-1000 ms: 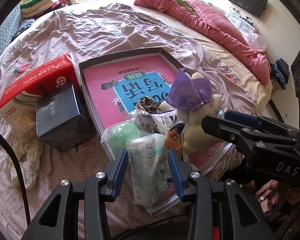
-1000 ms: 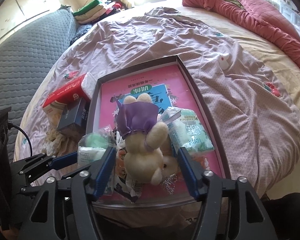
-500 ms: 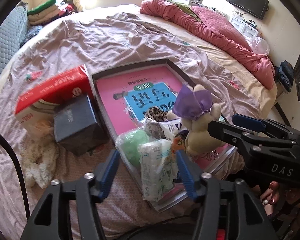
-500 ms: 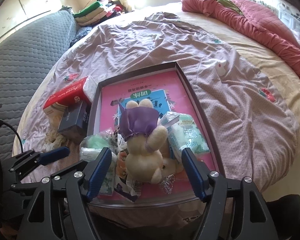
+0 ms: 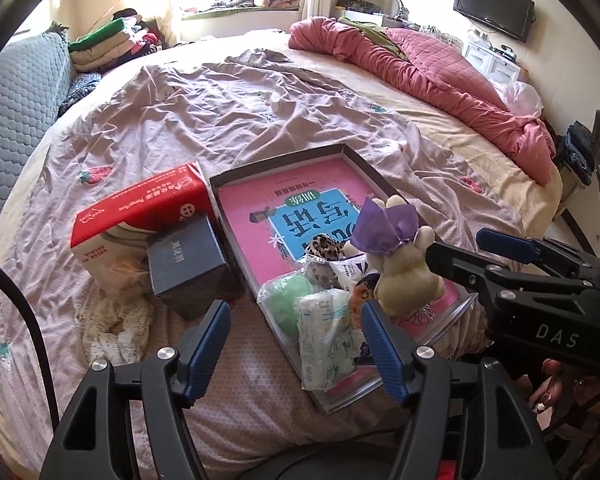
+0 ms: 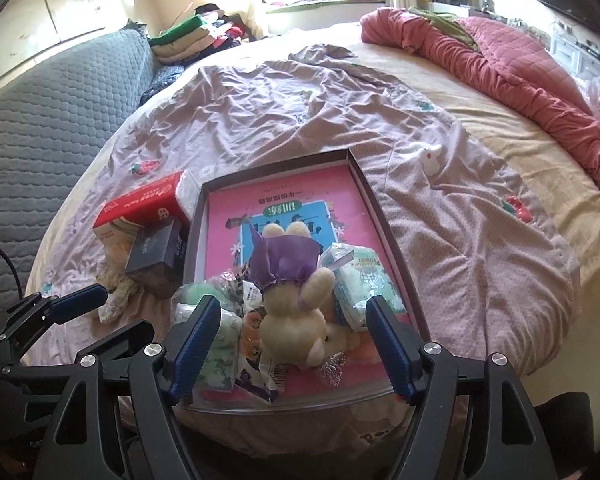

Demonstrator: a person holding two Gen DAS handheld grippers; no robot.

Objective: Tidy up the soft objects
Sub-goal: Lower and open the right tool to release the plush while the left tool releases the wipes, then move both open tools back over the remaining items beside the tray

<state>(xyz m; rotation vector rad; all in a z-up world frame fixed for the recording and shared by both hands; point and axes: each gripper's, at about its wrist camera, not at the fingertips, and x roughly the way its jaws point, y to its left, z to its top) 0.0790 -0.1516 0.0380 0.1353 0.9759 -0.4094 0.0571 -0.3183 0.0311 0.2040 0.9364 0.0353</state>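
Note:
A shallow dark tray (image 5: pixel 356 156) (image 6: pixel 384 220) with a pink book inside lies on the bed. At its near end sit a cream plush rabbit in a purple dress (image 5: pixel 400 272) (image 6: pixel 296 300), a white tissue pack (image 5: pixel 326 332) (image 6: pixel 364 276), a green soft ball in a bag (image 5: pixel 290 300) and a leopard-print piece (image 5: pixel 326 244). My left gripper (image 5: pixel 296 344) is open and empty, above the tray's near corner. My right gripper (image 6: pixel 292 344) is open and empty, just short of the rabbit.
Left of the tray lie a red tissue box (image 5: pixel 140 212) (image 6: pixel 144 208), a dark box (image 5: pixel 188 264) (image 6: pixel 156 256) and a cream spotted cloth (image 5: pixel 112 328). A red quilt (image 5: pixel 440 72) lies at the far right. Folded clothes (image 6: pixel 192 36) are stacked at the back.
Both grippers have pulled back and up from the tray and their fingers have spread wider. The objects in the tray have not moved.

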